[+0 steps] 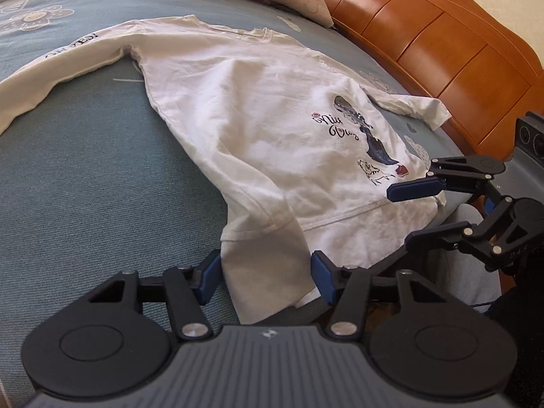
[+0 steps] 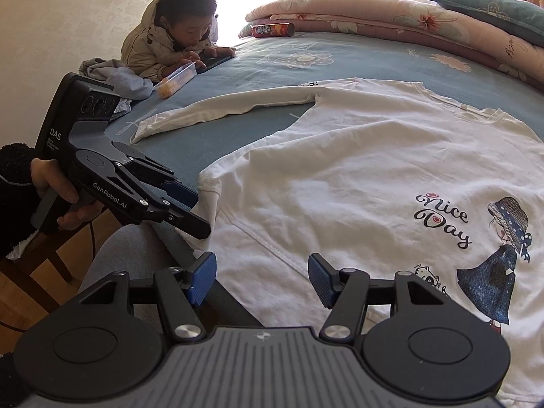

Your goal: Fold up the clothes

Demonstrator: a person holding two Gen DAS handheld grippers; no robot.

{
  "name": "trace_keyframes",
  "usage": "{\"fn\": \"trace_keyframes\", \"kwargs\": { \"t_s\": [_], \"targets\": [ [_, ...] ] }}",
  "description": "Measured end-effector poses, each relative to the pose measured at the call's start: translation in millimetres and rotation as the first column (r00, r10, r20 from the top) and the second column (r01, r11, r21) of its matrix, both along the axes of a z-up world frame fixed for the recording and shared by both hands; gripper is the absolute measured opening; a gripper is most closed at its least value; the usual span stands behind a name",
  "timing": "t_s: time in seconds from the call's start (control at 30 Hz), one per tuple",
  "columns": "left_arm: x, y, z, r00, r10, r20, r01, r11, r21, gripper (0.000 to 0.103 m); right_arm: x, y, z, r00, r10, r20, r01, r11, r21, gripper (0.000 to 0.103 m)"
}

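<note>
A white long-sleeved shirt (image 1: 272,129) (image 2: 357,170) with a "Nice Day" girl print lies flat on the blue-green bed sheet (image 1: 85,170), and its hem hangs over the near edge. My left gripper (image 1: 267,275) (image 2: 200,210) is open at the hem's left corner, with the hanging cloth between its blue pads (image 1: 209,275). My right gripper (image 2: 261,272) (image 1: 399,216) is open further along the hem. One of its fingers (image 1: 411,190) rests above the cloth and the other is below the bed edge. One sleeve (image 2: 221,108) stretches out to the far left.
A person (image 2: 176,34) leans on the bed's far corner over a tablet, beside a plastic box (image 2: 176,80) and a grey clothes heap (image 2: 115,81). A can (image 2: 272,30) and folded quilts (image 2: 374,13) lie at the back. The wooden headboard (image 1: 442,51) runs along the bed's side.
</note>
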State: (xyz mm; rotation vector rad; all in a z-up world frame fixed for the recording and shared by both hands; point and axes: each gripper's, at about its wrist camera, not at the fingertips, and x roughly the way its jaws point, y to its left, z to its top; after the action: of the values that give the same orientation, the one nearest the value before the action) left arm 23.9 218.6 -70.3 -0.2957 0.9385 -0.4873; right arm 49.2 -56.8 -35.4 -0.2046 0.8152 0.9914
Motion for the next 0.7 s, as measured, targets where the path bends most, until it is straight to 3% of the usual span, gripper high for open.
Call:
{"fn": "trace_keyframes", "kwargs": {
  "t_s": [0.2, 0.37, 0.5, 0.53, 0.57, 0.6, 0.7],
  "targets": [
    [-9.2, 19.5, 5.2, 0.999, 0.054, -0.002, -0.053, 0.981, -0.187, 0.057, 2.7, 6.4, -2.1, 1.0, 0.03, -0.009, -0.03, 1.0, 0.003, 0.065],
    [-2.9, 35.2, -10.7, 0.984, 0.15, -0.099, -0.175, 0.93, -0.323, 0.058, 0.5, 33.5, -4.2, 0.995, 0.102, 0.017, -0.101, 0.995, -0.017, 0.065],
    [7.0, 37.3, -22.2, 0.963, 0.218, -0.161, -0.256, 0.925, -0.281, 0.052, -4.0, 45.3, -5.3, 0.993, 0.121, 0.014, -0.121, 0.992, -0.017, 0.065],
    [6.6, 38.3, -22.2, 0.961, 0.226, -0.159, -0.263, 0.926, -0.272, 0.046, -5.0, 44.0, -5.7, 0.993, 0.12, 0.016, -0.12, 0.993, -0.023, 0.065],
    [5.6, 39.6, -21.4, 0.96, 0.234, -0.153, -0.268, 0.926, -0.264, 0.03, -6.0, 42.5, -6.2, 0.993, 0.119, 0.018, -0.118, 0.993, -0.029, 0.065],
    [3.2, 41.8, -19.3, 0.96, 0.24, -0.144, -0.271, 0.927, -0.258, 0.024, -7.0, 41.0, -6.6, 0.993, 0.118, 0.02, -0.117, 0.993, -0.035, 0.065],
    [-7.5, 54.0, -14.0, 0.959, 0.255, -0.124, -0.28, 0.92, -0.276, 0.023, -0.4, 32.1, -11.2, 0.997, 0.081, 0.001, -0.081, 0.996, -0.045, 0.065]
  ]
}}
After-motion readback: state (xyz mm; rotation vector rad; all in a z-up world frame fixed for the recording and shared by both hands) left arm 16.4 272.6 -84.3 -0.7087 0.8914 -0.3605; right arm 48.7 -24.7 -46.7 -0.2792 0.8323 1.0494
